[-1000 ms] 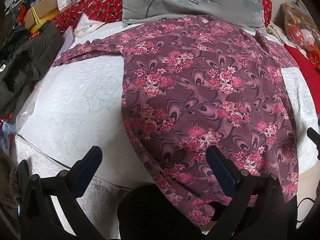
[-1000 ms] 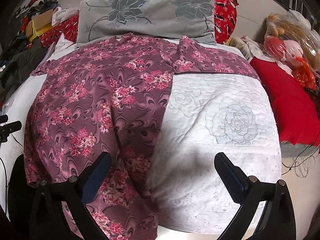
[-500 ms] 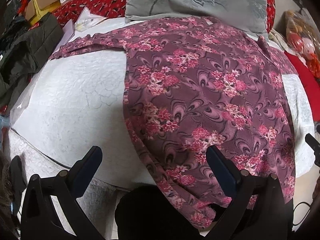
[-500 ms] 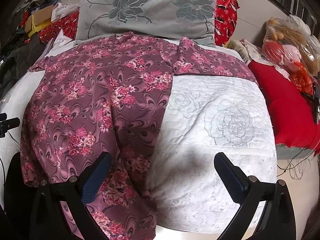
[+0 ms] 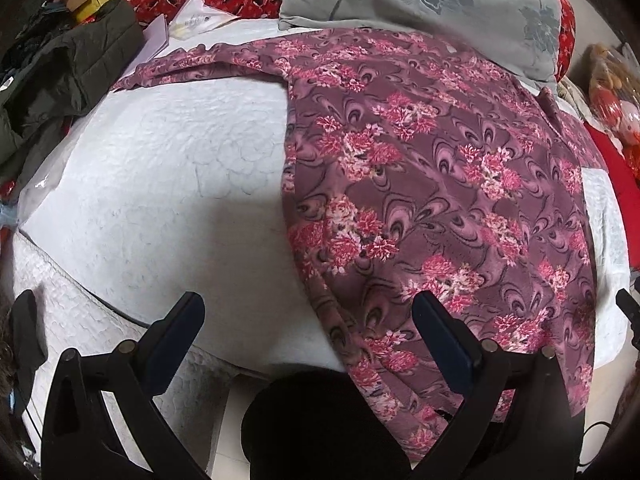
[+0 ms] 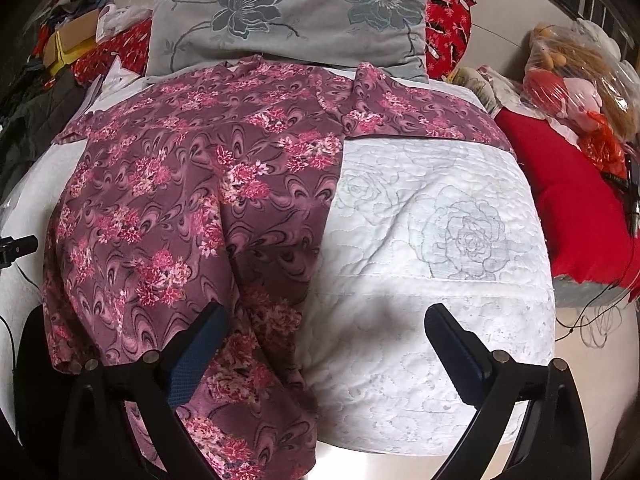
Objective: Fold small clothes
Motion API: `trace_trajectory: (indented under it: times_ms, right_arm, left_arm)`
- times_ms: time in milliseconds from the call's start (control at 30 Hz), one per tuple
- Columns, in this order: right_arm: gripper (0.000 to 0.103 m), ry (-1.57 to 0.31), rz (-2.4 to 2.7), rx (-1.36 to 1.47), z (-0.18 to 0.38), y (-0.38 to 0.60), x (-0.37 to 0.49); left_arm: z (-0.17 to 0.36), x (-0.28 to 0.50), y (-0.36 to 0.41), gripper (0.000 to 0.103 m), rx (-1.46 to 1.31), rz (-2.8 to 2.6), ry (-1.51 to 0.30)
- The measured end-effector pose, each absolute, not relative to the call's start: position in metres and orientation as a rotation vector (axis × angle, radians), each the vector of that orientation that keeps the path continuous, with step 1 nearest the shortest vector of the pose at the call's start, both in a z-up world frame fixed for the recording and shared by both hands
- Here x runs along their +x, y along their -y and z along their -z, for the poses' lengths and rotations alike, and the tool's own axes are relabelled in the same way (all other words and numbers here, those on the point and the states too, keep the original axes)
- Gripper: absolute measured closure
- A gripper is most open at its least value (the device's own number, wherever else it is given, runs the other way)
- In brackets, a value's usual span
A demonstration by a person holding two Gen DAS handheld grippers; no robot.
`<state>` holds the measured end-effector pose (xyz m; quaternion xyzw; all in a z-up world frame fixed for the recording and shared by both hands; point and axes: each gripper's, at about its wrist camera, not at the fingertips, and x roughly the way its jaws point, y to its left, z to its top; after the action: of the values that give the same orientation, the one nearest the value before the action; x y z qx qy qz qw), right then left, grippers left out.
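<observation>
A purple floral shirt (image 5: 420, 184) lies spread flat on a white quilted bed (image 5: 168, 184), sleeves out to both sides, hem hanging over the near edge. It also shows in the right wrist view (image 6: 192, 208). My left gripper (image 5: 308, 316) is open and empty above the near bed edge, its right finger over the shirt's lower left part. My right gripper (image 6: 324, 328) is open and empty, its left finger over the shirt's lower right hem, its right finger over bare quilt (image 6: 440, 240).
A grey flowered pillow (image 6: 288, 20) lies at the head of the bed behind the collar. A dark jacket (image 5: 60, 80) and boxes lie at the left. A red cushion (image 6: 572, 200) and bagged toys (image 6: 568, 76) sit at the right. Cables hang at the right edge.
Both grippers have moved forward and lower toward the shirt's hem; the shirt looks larger in both views. Both stay open. The shirt has not moved.
</observation>
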<state>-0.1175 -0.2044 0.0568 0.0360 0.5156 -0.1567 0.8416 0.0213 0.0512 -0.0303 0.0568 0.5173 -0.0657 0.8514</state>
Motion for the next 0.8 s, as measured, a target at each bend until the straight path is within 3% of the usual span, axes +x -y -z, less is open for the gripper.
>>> trace_trajectory:
  times_ms: [500, 667, 800]
  right_arm:
    - [0.009, -1.078, 0.351, 0.128, -0.050, 0.218, -0.116]
    - [0.022, -1.102, 0.341, 0.202, -0.034, 0.229, -0.111]
    - [0.042, -1.163, 0.289, 0.217, -0.010, 0.225, -0.097]
  left_arm:
    - [0.039, 0.025, -0.047, 0.000, 0.119, 0.143, -1.144]
    - [0.059, 0.031, -0.041, 0.000, 0.084, 0.167, -1.259]
    - [0.072, 0.031, -0.024, 0.001, 0.124, 0.187, -1.316]
